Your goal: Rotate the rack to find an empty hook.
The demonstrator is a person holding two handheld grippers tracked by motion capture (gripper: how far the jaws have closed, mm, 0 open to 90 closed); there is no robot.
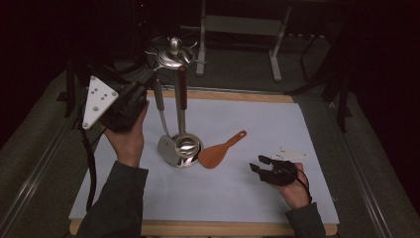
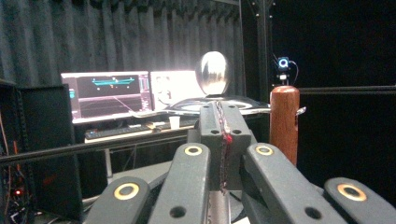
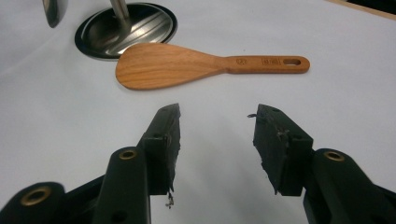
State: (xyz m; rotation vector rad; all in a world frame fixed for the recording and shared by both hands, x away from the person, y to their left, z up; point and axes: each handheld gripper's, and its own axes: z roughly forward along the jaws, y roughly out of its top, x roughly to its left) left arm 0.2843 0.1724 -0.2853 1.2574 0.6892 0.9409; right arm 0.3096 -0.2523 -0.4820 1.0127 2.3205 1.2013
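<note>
Near the middle of the high view stands a shiny metal utensil stand [image 1: 179, 99] on a white sheet [image 1: 237, 188] that covers a wooden table [image 1: 218, 229]. Its round base sits at the centre of the frame and its post rises to a ring of hooks with a rounded knob [image 1: 174, 45] at the top. From the ring hang two utensils: a metal ladle [image 1: 161, 116], with its bowl low beside the base, and a tool with a dark red-brown wooden handle [image 1: 182, 87].

At the upper left of that frame the left gripper [image 1: 148, 75] is raised to the top of the stand, carried by the person's left hand [image 1: 126, 139]. In the left gripper view its two jaws are pressed together — almost no gap shows between them — and what looks like a slim metal shaft passes below them, but I cannot tell if they really grip it. The wooden handle [image 2: 284, 122] stands just to the right of the jaws, and the knob [image 2: 214, 73] rises behind them.

A wooden rice spatula [image 1: 221, 150] lies flat on the sheet just right of the base (the blade very near to the base, the handle pointing to upper right). At the lower right of the high view the right gripper [image 1: 258, 164] rests low on the sheet, near the spatula but apart from it. In the right gripper view its jaws stand wide apart and hold nothing — the spatula [image 3: 187, 64] lies across the frame above them.
</note>
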